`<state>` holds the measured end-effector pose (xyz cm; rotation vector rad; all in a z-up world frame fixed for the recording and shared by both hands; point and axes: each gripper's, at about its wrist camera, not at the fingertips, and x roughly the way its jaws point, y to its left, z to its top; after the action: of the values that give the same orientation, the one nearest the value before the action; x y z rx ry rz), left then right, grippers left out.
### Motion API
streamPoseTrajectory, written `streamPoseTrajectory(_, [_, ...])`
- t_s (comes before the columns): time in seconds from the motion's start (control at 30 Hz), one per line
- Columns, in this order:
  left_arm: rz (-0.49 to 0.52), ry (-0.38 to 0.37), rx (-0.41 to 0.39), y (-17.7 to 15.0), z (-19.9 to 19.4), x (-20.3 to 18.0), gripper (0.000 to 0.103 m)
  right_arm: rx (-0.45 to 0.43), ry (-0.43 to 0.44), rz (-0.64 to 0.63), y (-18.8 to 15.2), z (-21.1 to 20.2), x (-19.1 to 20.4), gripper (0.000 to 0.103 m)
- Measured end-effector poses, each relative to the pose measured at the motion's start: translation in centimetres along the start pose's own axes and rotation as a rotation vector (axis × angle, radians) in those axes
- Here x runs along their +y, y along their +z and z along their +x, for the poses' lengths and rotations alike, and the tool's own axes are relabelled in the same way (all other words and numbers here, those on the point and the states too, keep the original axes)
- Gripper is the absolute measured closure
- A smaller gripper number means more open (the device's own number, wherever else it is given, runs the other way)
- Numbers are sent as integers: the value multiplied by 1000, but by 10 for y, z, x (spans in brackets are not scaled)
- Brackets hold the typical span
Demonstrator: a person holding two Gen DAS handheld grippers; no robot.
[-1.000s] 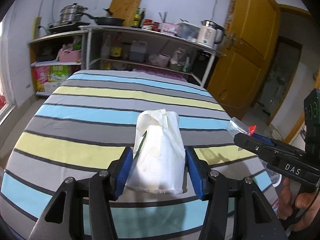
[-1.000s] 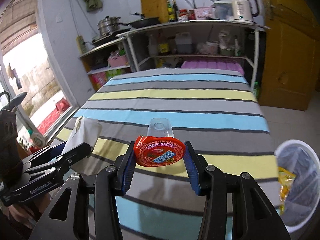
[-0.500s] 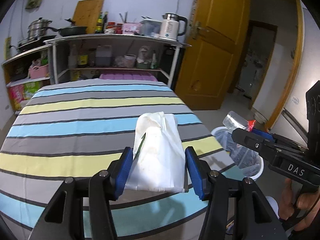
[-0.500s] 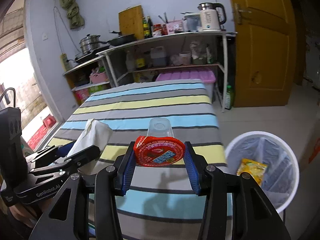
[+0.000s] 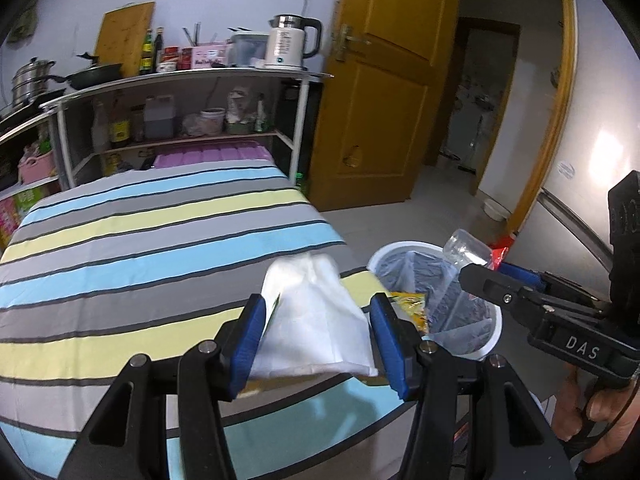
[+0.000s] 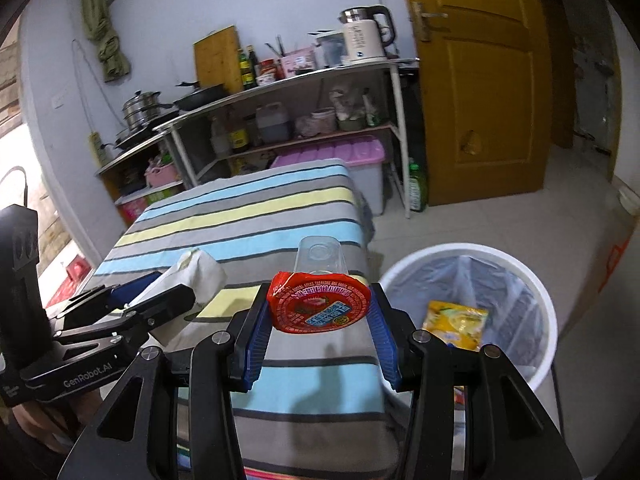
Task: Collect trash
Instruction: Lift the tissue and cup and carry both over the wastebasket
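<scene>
Left-wrist view: left tongs (image 5: 318,334) clamp one white bag (image 5: 316,328), right tongs (image 6: 318,322) one red-lidded cup (image 6: 318,304).

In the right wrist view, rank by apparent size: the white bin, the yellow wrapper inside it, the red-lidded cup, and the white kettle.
1. Round white plastic bin
2. Clear plastic cup with red foil lid, though enlarged by being nearest the camera
3. Yellow snack wrapper and white electric kettle: too alike to separate; the kettle is far off.

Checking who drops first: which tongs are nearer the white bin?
Right. The right tongs, holding the jelly cup, sit beside the white bin; the left tongs, with the tissue pack, hang over the table edge.
</scene>
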<state>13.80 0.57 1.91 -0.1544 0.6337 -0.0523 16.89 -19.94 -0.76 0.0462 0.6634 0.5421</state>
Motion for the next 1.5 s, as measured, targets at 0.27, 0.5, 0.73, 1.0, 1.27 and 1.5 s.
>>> streamPoseTrajectory(0.27, [63,-38,41,1,26,-28,63,3,-41,63,-6,-4,-38,56])
streamPoseTrajectory(0.5, [44,3,65,-9,28,-13,62,11,-41,92,-12,-1,-54,56])
streamPoseTrajectory(0.73, [21,-24,123,-32,19,-7,45,21,-31,104,-17,3,-57,56])
streamPoseTrajectory(1.0, [47,30,181,-51,26,-11,45,24,-26,116,-23,3,-62,56])
streamPoseTrajectory(1.27, [55,66,177,-49,30,-13,52,16,-26,133,-25,-1,-71,56])
streamPoseTrajectory(1.5, [56,43,158,-36,34,-20,54,7,-34,153,-26,-2,-80,56])
